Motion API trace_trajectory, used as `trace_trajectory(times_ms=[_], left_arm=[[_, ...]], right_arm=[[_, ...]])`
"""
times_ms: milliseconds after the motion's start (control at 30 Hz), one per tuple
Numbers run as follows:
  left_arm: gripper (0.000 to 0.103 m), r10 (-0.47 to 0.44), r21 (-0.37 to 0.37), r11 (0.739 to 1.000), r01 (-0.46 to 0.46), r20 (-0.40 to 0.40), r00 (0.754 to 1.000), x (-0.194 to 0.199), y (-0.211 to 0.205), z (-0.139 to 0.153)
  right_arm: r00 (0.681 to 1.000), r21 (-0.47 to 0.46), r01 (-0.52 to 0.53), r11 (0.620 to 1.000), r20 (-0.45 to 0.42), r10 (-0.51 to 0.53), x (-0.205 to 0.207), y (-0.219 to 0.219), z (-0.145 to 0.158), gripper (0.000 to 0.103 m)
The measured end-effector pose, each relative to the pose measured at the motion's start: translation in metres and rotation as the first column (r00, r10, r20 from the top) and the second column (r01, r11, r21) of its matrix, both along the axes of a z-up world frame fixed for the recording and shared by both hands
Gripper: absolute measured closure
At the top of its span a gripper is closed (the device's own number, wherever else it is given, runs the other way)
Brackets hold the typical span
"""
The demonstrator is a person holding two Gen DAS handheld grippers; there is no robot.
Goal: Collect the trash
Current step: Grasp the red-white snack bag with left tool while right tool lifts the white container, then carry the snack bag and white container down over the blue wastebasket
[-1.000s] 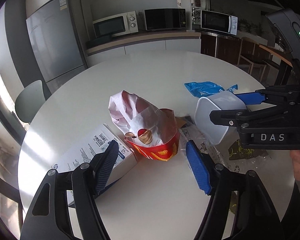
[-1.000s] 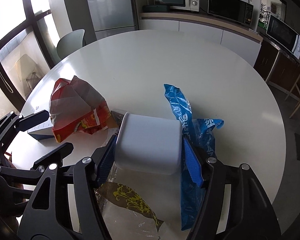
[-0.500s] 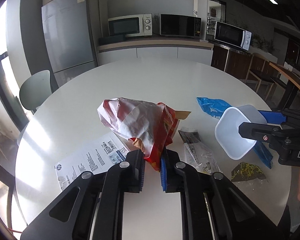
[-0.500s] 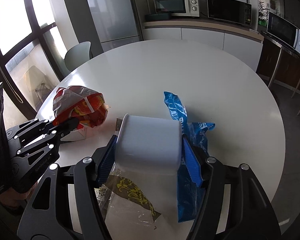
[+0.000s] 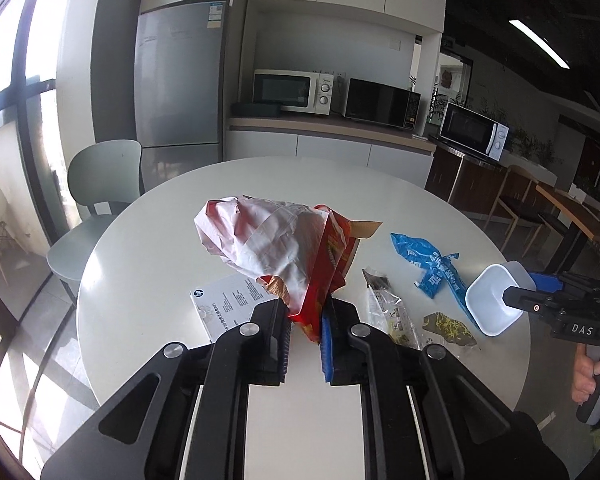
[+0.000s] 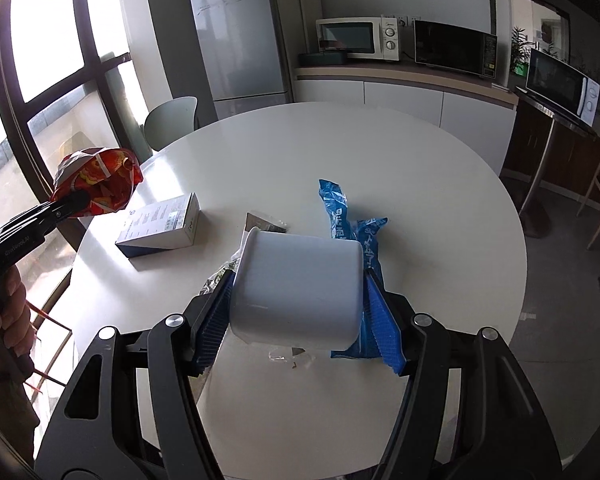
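My left gripper (image 5: 304, 328) is shut on the bottom of a crumpled red and white food bag (image 5: 276, 244), lifted above the round white table (image 5: 160, 240); the same bag (image 6: 98, 184) shows at the left of the right wrist view. My right gripper (image 6: 298, 316) is shut on a white plastic cup (image 6: 296, 284) lying sideways between the blue pads; that cup (image 5: 494, 300) appears at the right of the left wrist view. On the table lie a blue wrapper (image 6: 340, 216), a clear wrapper (image 5: 388, 312) and a dark wrapper with yellow print (image 5: 448, 324).
A white printed box (image 6: 160, 226) lies on the table near its left side. A pale green chair (image 5: 96, 208) stands beside the table. A fridge (image 6: 240, 40) and a counter with microwaves (image 6: 360, 38) are behind. A hand (image 6: 4, 312) grips the left tool's handle.
The left jaws closed on the red and white bag and lifted it off the table. The right gripper rose and pulled back with the cup, still held.
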State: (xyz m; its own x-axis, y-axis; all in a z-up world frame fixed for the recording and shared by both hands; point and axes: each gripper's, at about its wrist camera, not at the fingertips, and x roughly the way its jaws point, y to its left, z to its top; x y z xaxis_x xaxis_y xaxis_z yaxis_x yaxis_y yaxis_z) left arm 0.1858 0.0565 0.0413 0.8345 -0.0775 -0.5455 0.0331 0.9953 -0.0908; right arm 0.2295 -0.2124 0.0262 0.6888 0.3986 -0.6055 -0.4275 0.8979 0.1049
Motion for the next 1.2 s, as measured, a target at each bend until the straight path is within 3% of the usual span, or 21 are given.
trace_trajectory(times_ms=[467,667,800,900,1000,1200], left_arm=[[0.092,0.021,0.075,0.997,-0.016,-0.076,0.997,-0.099,0.001,-0.026],[0.092,-0.016,0.079,0.997,0.026,-0.130,0.991,-0.136,-0.006,-0.039],[0.092,-0.069,0.045,0.996,0.081,-0.219,0.973,-0.153,-0.011,-0.065],[0.092,-0.098,0.086,0.988,0.125,-0.275,0.956,-0.155,-0.024,-0.090],[0.092,-0.142,0.079,0.981,0.177,-0.327,0.934,-0.157,-0.034,-0.114],[0.093,-0.185,0.048,0.975,0.219,-0.377,0.907,-0.160,-0.043,-0.137]], right_arm=[[0.999,0.004,-0.039,0.999,0.002,0.039,-0.076,-0.032,-0.015,0.044],[0.998,0.010,-0.057,0.998,0.000,0.057,-0.105,-0.039,-0.023,0.044],[0.999,0.026,-0.052,0.998,-0.004,0.052,-0.117,-0.048,-0.030,0.044],[0.998,0.025,-0.057,0.998,-0.032,0.058,-0.126,-0.053,-0.044,0.044],[0.996,-0.001,-0.074,0.997,-0.054,0.074,-0.132,-0.052,-0.057,0.044],[0.991,-0.010,-0.072,0.997,-0.116,0.070,-0.135,-0.060,-0.081,0.044]])
